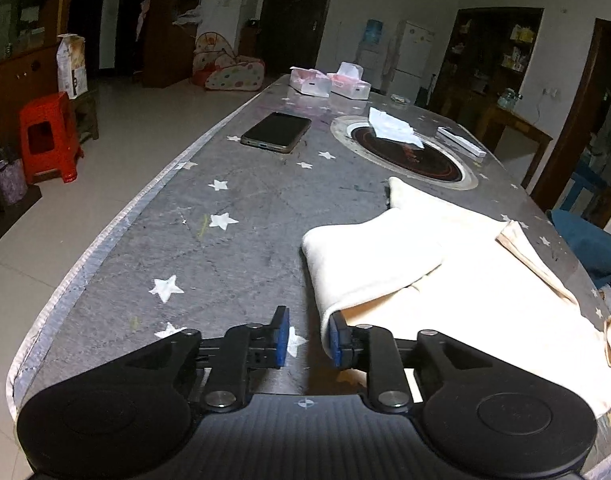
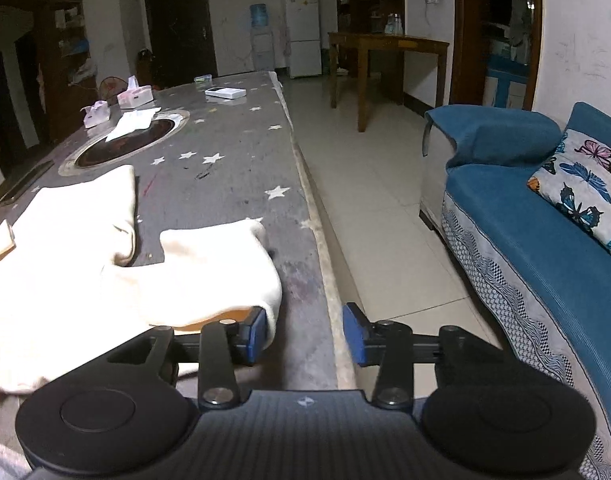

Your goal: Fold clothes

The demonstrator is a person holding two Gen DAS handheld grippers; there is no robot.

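Left wrist view: the left gripper [image 1: 306, 338] has its two blue pads parted narrowly with nothing between them; the cream garment [image 1: 445, 272], soft and thick with a rounded folded edge, lies on the table [image 1: 233, 248] just right of the pads, its fold touching the right pad. Ahead lie one dark glossy phone [image 1: 276, 131], a round burner [image 1: 405, 152] in a metal ring under crumpled paper [image 1: 393, 128], and two tissue boxes [image 1: 329, 82]. The tabletop is grey, scuffed, printed with white stars. Right wrist view: the right gripper [image 2: 305, 334] stands moderately parted and empty; the garment's folded sleeve end [image 2: 209, 268] touches its left pad. A blue sofa [image 2: 525, 220] with one butterfly cushion [image 2: 585, 188] sits to the right.
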